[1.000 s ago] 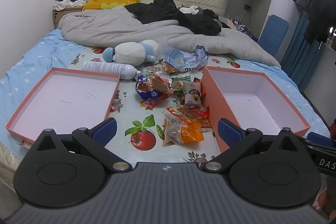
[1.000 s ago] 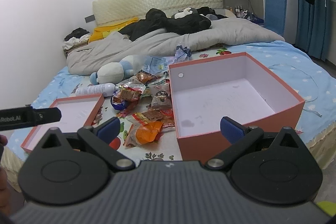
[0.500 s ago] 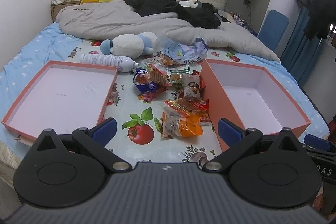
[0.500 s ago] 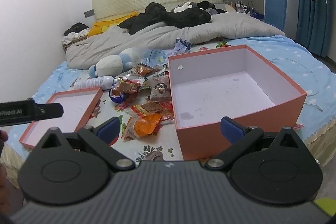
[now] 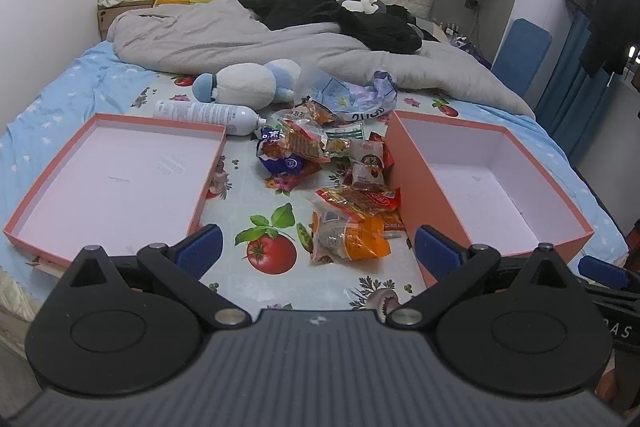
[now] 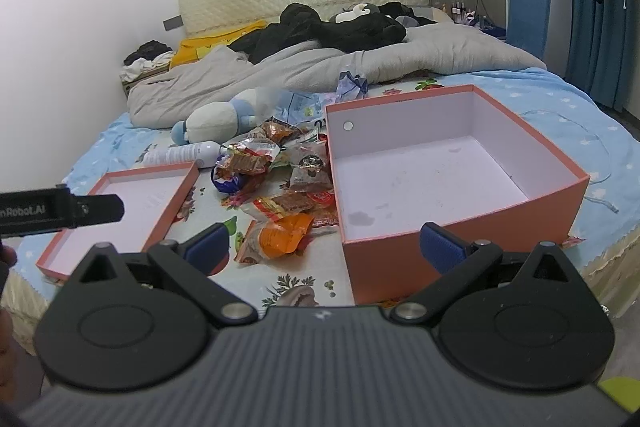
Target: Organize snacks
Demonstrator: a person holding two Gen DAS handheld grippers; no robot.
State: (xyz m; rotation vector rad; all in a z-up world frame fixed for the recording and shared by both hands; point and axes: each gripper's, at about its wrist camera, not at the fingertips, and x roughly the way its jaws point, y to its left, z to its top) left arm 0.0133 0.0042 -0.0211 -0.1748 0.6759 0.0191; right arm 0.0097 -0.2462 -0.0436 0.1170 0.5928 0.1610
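Deep box (image 6: 460, 183): salmon-pink outside, white inside, set on the bed (image 5: 48, 99) at the right of the snack pile; nothing is held in it. A small round disc is seen on its inner left wall in the right wrist view only.

Shallow lid (image 5: 116, 179): same colours, laid open side up at the left of the pile; nothing is held in it.

Snack pile (image 5: 336, 167): loose wrapped packets lie between the two containers on a fruit-printed cloth (image 5: 272, 251), outside both. An orange packet (image 5: 352, 237) is placed nearest the cameras, just beside the box's left wall. A blue round packet (image 5: 280, 163) is found toward the far left of the pile.

Other items: a white bottle (image 5: 204, 113) lies on its side beyond the lid; a white and blue plush toy (image 5: 248, 85) is laid behind it; a crumpled plastic bag (image 5: 352, 99) sits at the far end of the pile; a grey duvet (image 5: 240, 43) and dark clothes (image 5: 340, 15) are heaped near the headboard.

Left tongs (image 5: 316, 251): spread wide, nothing gripped, held above the near edge of the cloth.

Right tongs (image 6: 326, 247): spread wide, nothing gripped, held before the box's near wall.

View differences: the box's floor stains are shown by the right wrist view; the full lid interior is shown by the left wrist view.
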